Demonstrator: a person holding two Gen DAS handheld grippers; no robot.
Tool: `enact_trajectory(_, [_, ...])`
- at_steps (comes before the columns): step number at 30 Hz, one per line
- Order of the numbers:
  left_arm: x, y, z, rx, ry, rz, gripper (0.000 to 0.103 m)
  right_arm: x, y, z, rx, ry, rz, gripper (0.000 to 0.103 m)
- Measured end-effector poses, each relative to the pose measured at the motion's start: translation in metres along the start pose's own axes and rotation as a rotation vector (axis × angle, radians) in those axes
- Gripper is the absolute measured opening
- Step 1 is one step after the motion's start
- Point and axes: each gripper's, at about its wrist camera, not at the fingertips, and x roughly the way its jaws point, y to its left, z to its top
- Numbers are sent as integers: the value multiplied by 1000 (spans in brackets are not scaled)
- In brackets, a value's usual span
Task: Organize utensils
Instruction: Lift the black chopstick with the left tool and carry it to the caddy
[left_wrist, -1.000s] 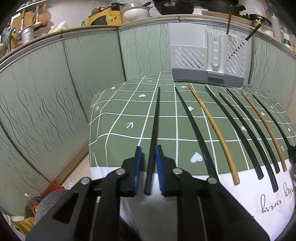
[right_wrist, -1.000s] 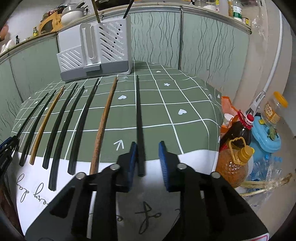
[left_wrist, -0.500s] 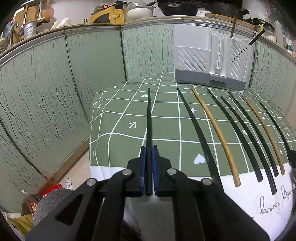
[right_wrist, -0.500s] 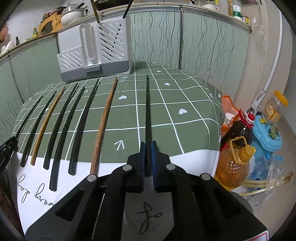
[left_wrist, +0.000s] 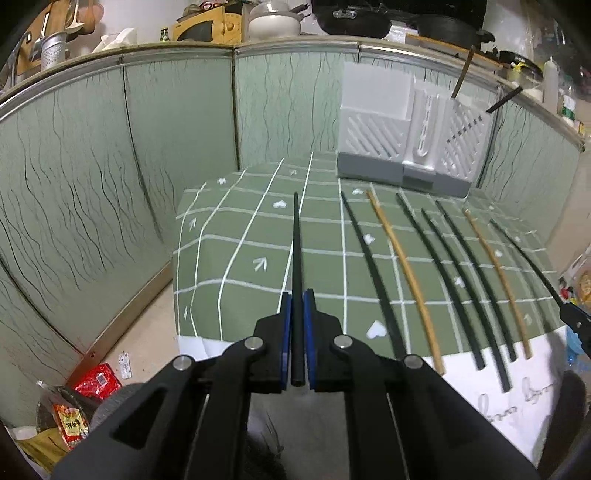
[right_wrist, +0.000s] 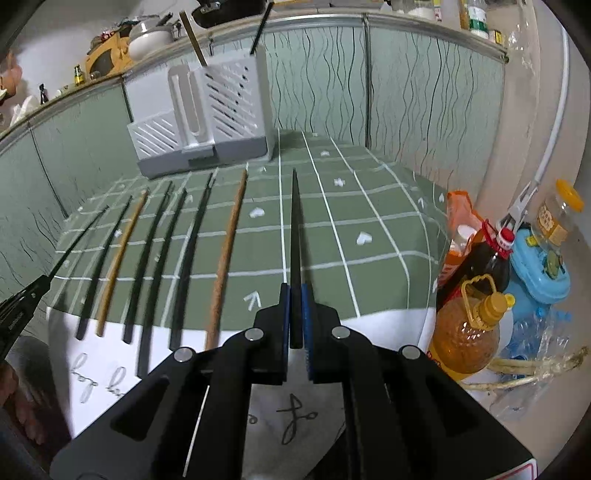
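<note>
A black chopstick (left_wrist: 296, 258) is clamped between the blue pads of the left gripper (left_wrist: 297, 347) at the left end of the row, its tip pointing toward the far white utensil holder (left_wrist: 410, 136). Six chopsticks (left_wrist: 413, 280), black and wooden, are laid side by side on the green checked tablecloth (left_wrist: 240, 266). At the right end, another black chopstick (right_wrist: 295, 236) is pinched by the right gripper (right_wrist: 294, 325). Oil bottles (right_wrist: 469, 332) are seen beyond the table's right edge.
</note>
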Motion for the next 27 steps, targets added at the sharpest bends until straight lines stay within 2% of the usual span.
enact_trajectory(9, [-22,4,30,32,-44,-58,8,-33,-2,31,-6,-65,33,6])
enact_trajectory(27, [-51,11,96,84,-147,-89,8,-64,-8,93,-25,-161,63,6])
